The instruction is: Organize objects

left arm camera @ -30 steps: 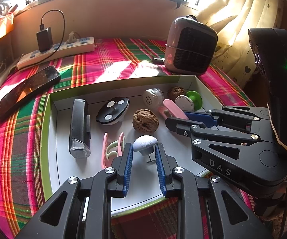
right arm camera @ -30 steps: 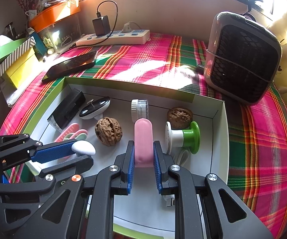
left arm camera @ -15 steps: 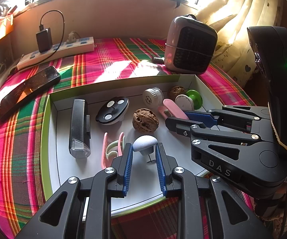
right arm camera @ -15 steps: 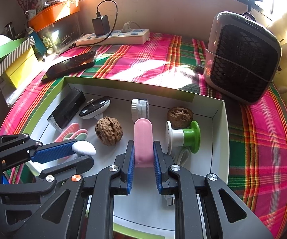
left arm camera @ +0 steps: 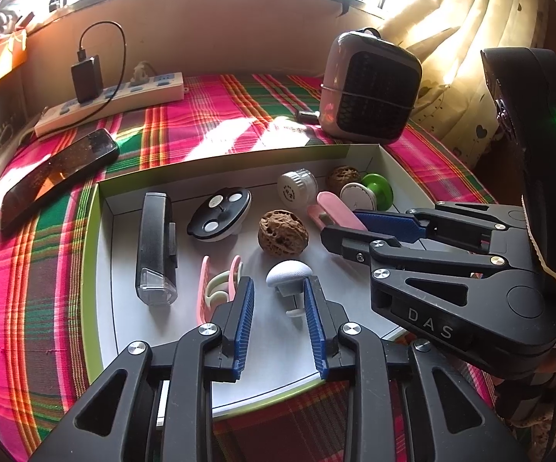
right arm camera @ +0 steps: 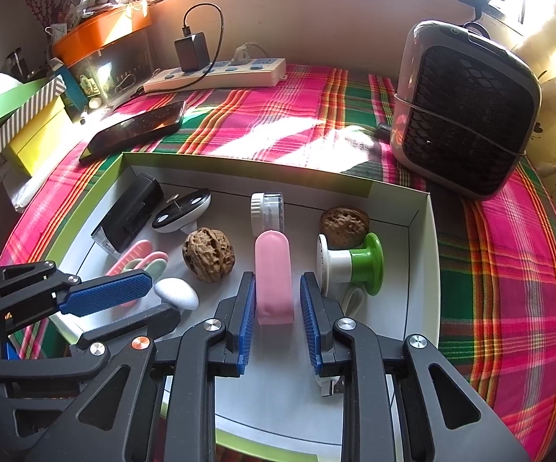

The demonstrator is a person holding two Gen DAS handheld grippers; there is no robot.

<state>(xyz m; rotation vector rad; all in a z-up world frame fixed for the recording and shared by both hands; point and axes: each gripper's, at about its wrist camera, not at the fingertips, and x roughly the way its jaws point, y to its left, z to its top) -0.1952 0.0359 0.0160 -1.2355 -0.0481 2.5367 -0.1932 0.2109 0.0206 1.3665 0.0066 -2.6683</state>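
A shallow white box with a green rim point(left arm camera: 96, 269) point(right arm camera: 428, 254) holds small objects. My left gripper point(left arm camera: 279, 288) point(right arm camera: 135, 300) is open around a white mushroom-shaped hook point(left arm camera: 288, 271) point(right arm camera: 175, 293) lying on the box floor. My right gripper point(right arm camera: 278, 283) point(left arm camera: 349, 227) is open around a pink case point(right arm camera: 274, 275) point(left arm camera: 333, 208), with a small gap on each side. Also in the box are two walnuts point(left arm camera: 282, 233) point(right arm camera: 344, 221), a black bike light point(left arm camera: 155, 246), a black oval piece point(left arm camera: 219, 213), a small jar point(right arm camera: 267, 211), a green-and-white knob point(right arm camera: 349, 263) and pink and pale green clips point(left arm camera: 218, 285).
The box sits on a pink and green plaid cloth point(left arm camera: 27, 288). A phone point(left arm camera: 56, 175), a power strip with charger point(left arm camera: 112, 102) and a small heater point(left arm camera: 370, 88) stand behind it. Boxes and an orange tray point(right arm camera: 100, 34) are at the far left in the right wrist view.
My right gripper's jaws have parted slightly from the pink case. The left gripper and the objects have not moved.
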